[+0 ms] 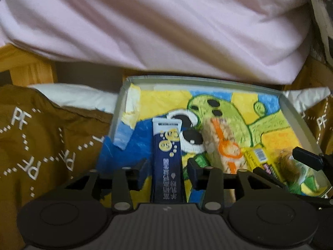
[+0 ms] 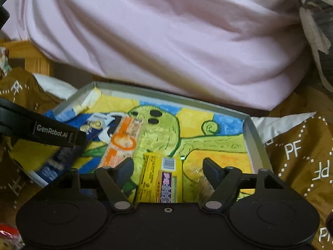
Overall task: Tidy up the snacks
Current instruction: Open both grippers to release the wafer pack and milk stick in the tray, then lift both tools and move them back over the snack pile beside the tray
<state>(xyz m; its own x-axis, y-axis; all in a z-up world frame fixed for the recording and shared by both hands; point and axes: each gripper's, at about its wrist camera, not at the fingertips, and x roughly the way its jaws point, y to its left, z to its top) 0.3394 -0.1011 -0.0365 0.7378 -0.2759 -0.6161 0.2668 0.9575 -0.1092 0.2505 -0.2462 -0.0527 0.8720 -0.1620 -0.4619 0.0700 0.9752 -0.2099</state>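
So you're partway thru: three snacks lie inside the shallow grey-walled tray [image 1: 121,95] w/ the crayon cartoon of a green creature on its floor, lined up side by side. From left to right in the left wrist view: the dark blue flat sachet w/ gold dots [image 1: 167,156], the long clear-wrapped pale cracker bar w/ orange print [image 1: 220,143], then the yellow wrapped bar w/ a barcode and purple label [image 2: 159,179]. A crinkly clear wrapper [image 2: 197,179] also seems to sit just right of the yellow one, too blurred to ID. Your left gripper [image 1: 167,167] straddles the blue sachet, jaws spread and apart from its edges, so it reads as released, not grasping. Your right gripper [image 2: 168,167] is likewise spread wide over the yellow bar, nothing clamped. What's left, best guess: some red-packaged item [image 2: 8,235] at the far left corner of the right wrist view, on the brown PF-print cloth [image 1: 41,137], outside the tray. Pink bedding [image 2: 166,31] sits behind.
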